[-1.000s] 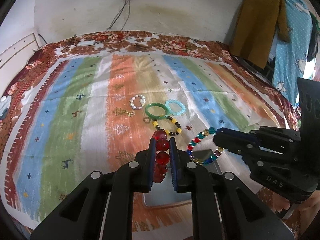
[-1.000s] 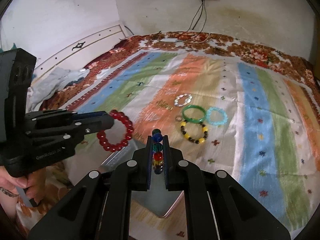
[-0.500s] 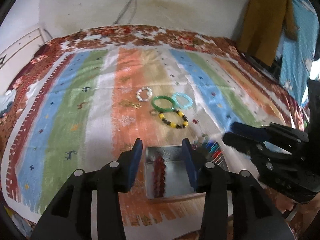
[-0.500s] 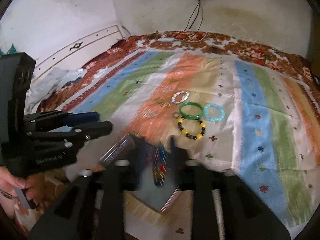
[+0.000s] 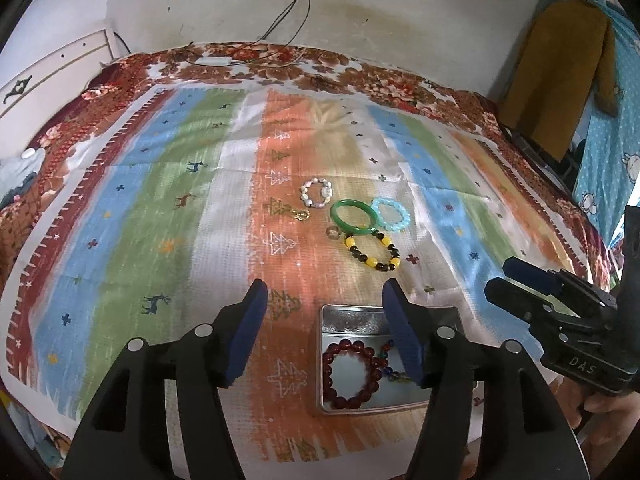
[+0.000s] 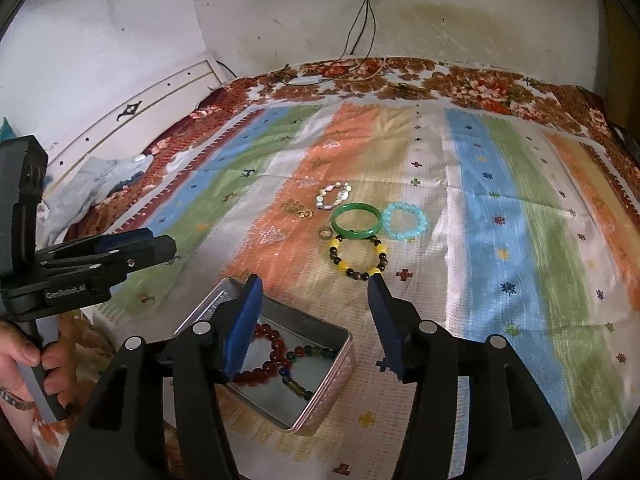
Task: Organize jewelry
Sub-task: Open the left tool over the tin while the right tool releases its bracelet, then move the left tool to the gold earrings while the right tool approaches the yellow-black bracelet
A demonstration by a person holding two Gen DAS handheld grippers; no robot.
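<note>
A metal tin (image 5: 352,314) (image 6: 340,364) sits near the bed's front edge. In it lie a dark red bead bracelet (image 5: 352,374) (image 6: 276,350) and a multicoloured bead bracelet (image 5: 390,366) (image 6: 298,384). On the striped cloth beyond lie a green bangle (image 5: 354,216) (image 6: 356,220), a pale blue bracelet (image 5: 391,213) (image 6: 405,222), a yellow-black bracelet (image 5: 374,250) (image 6: 358,258), a white pearl bracelet (image 5: 316,193) (image 6: 334,196), a gold charm (image 5: 301,214) and a small ring (image 5: 333,233). My left gripper (image 5: 324,304) is open and empty above the tin. My right gripper (image 6: 314,292) is open and empty.
The striped cloth (image 5: 168,216) covers a floral bedspread. A white headboard (image 6: 160,100) stands at the left, and a cable runs down the back wall (image 5: 288,12). Clothes hang at the right (image 5: 560,68). The right gripper also shows in the left wrist view (image 5: 560,312).
Both grippers opened and let go of their bracelets. The red bracelet and the multicoloured bracelet now lie in the tin. Both grippers have drawn back and up.
</note>
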